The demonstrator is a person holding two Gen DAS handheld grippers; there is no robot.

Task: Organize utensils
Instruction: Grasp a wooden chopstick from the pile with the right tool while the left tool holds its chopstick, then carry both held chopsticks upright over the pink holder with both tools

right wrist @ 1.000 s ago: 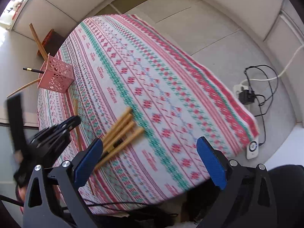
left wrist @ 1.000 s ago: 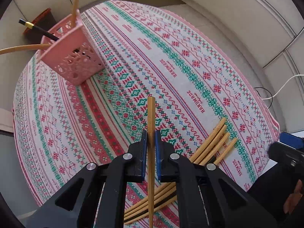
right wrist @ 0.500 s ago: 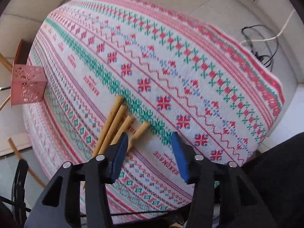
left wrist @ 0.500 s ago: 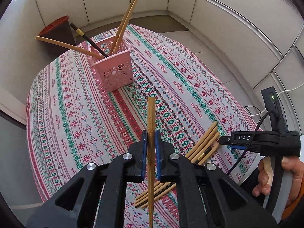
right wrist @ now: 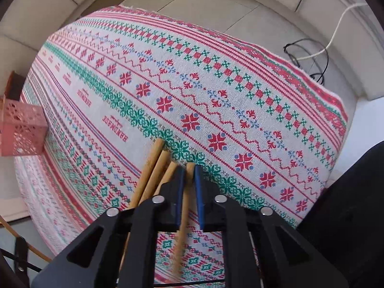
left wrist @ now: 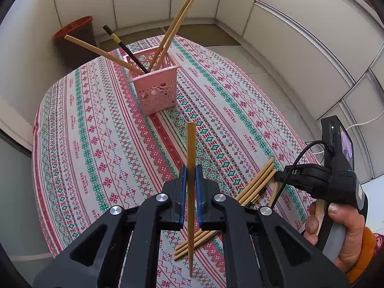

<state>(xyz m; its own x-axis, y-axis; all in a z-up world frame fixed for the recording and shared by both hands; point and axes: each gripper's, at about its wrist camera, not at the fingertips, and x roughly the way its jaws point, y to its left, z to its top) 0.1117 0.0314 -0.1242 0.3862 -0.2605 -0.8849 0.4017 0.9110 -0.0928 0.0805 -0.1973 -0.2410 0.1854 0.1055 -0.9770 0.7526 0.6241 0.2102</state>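
My left gripper [left wrist: 191, 182] is clamped on a single bamboo chopstick [left wrist: 191, 168], a pale tan stick with fine lengthwise grain that runs straight up between the blue pads, its blunt square end toward twelve o'clock and its thinner tip trailing down past the jaws toward six. Beyond it, at about eleven o'clock on the cross-stitch patterned tablecloth [left wrist: 96, 144], stands the pink perforated basket [left wrist: 156, 88], already bristling with four leaning chopsticks: three bamboo ones and a black one with a gold band [left wrist: 124, 48]. At four o'clock in the left wrist view lies the loose bundle of bamboo chopsticks [left wrist: 254, 184], side by side on the cloth, with the right gripper's body just beside them. In the right wrist view, my right gripper [right wrist: 189, 184] has its jaws drawn narrow around one chopstick of that bundle [right wrist: 183, 216]; the left pad touches it, but I cannot tell whether the right pad does. Its neighbours [right wrist: 153, 168] fan out toward eleven o'clock.
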